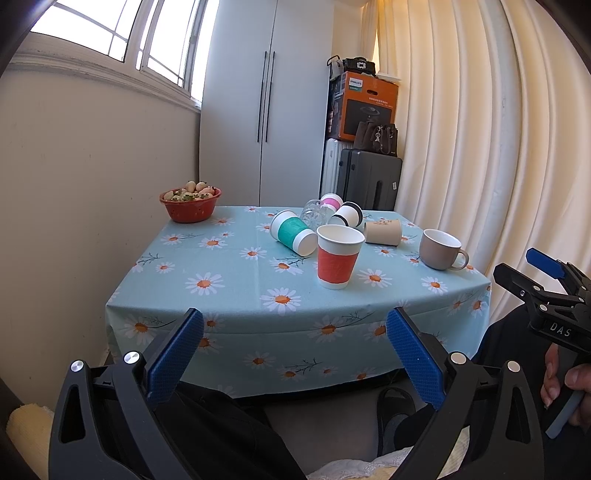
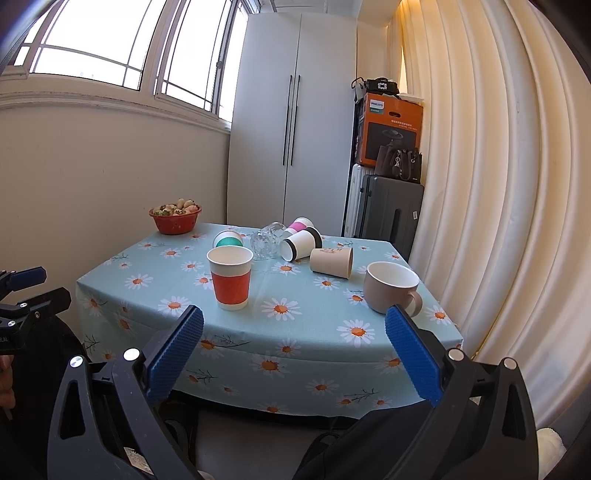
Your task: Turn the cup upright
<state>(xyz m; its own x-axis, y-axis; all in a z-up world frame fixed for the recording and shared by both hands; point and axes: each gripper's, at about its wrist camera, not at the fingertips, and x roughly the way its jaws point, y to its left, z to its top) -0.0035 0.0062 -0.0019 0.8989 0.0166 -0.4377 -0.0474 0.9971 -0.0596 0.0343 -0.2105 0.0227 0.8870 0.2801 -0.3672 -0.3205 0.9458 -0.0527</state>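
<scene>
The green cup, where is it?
The green cup lies on its side mid-table, just behind the upright orange cup and left of the glass.

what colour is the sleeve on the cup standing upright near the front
Orange-red, on a white paper cup; the right wrist view shows it best.

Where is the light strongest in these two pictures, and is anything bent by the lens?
Left wrist view: the window is overexposed, and the curtain folds bow outward. Right wrist view: the window is washed out to white, and the table edge curves.
</scene>
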